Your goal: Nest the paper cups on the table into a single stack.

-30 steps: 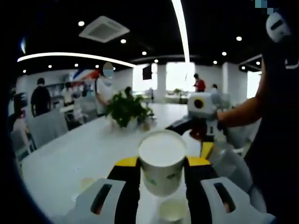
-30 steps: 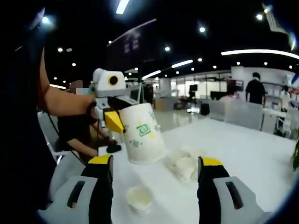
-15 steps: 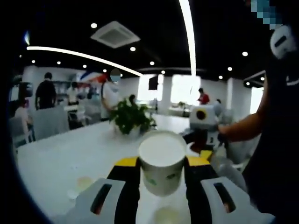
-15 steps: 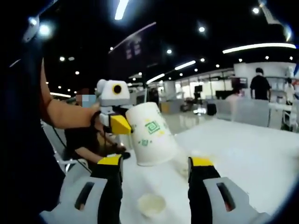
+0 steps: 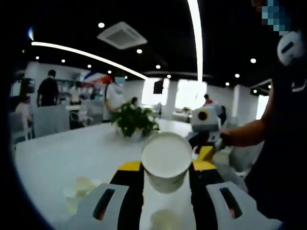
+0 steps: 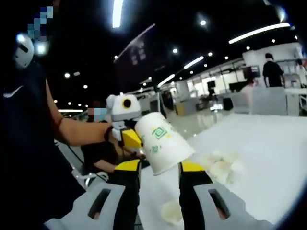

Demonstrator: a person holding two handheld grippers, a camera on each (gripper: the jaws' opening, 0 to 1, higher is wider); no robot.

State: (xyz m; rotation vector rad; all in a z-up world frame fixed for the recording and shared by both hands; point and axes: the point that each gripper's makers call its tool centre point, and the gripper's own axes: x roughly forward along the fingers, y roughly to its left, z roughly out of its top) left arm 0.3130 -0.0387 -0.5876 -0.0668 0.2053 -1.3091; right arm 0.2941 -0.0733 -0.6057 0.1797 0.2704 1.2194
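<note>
Left gripper view: left gripper (image 5: 165, 187) clamped on a white paper cup (image 5: 166, 160) at mid-wall, open mouth facing the camera, raised above the white surface (image 5: 57, 158). Right gripper (image 6: 159, 184) with jaws drawn in close beside the same cup (image 6: 163, 148), contact not clear, so cannot tell whether gripping. More loose cups (image 6: 221, 166) clustered on the surface, another cup (image 6: 171, 212) below the jaws. Probably very light, thin-walled, easily crushed; best held gently across the wall below the stiffer rolled rim, mouth kept round for nesting.
</note>
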